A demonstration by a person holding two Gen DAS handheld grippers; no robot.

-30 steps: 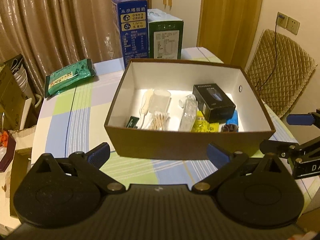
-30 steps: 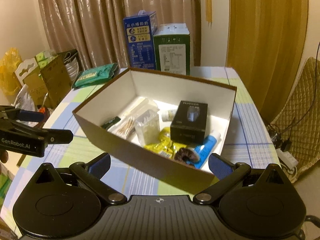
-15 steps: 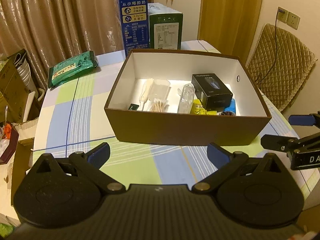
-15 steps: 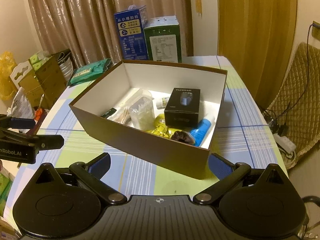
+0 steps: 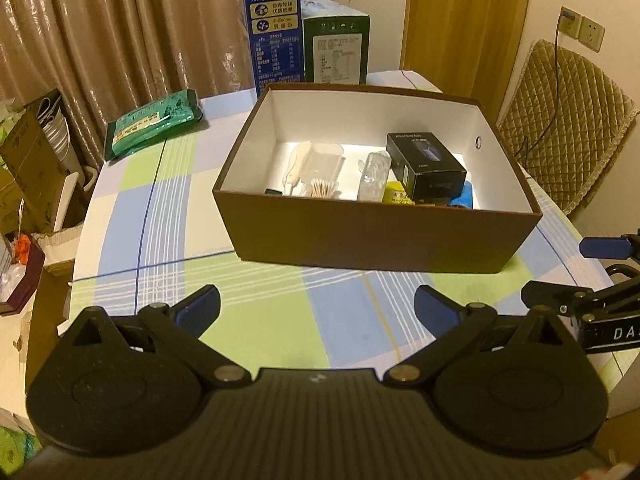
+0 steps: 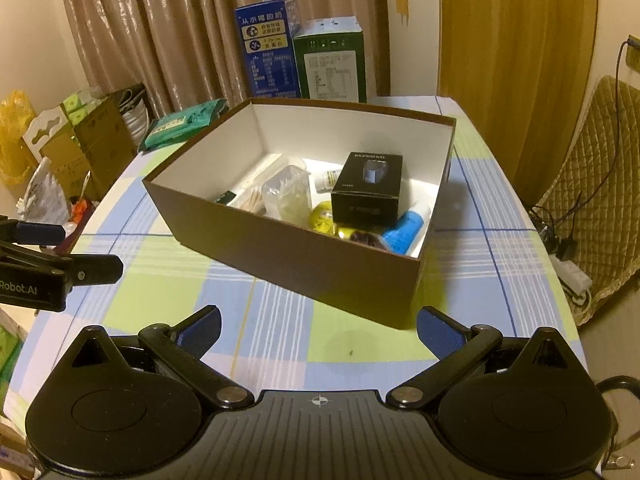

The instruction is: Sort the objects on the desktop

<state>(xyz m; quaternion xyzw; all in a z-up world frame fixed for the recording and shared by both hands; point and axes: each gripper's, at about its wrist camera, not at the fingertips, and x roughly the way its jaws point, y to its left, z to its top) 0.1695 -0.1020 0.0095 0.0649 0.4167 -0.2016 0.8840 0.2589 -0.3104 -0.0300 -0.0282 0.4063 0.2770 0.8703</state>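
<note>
Both grippers hang over the near edge of the checked tablecloth (image 5: 132,216), each with its jaws spread wide and nothing between them. The left gripper (image 5: 317,307) sits well short of the brown box (image 5: 372,240), which lies ahead and a little to the right of its centre line; the right gripper (image 6: 318,326) faces the same box (image 6: 320,268) from the other side, the box's near corner pointing almost straight at the gap between its fingers.

Inside the box, toward its right half, a black carton (image 6: 368,186) rests tilted on other items — a blue tube (image 6: 402,232) just beside it against the near wall, a yellow packet (image 6: 323,216) under its left edge. Left of these stand a clear plastic container (image 6: 287,196) and a bundle of cotton swabs (image 5: 320,189); a small dark lump near the tube is too dim to identify.

Behind the box, a blue carton (image 5: 273,32) and a green carton (image 5: 335,48) stand upright side by side, and a green packet (image 5: 154,122) lies flat well to the left.
</note>
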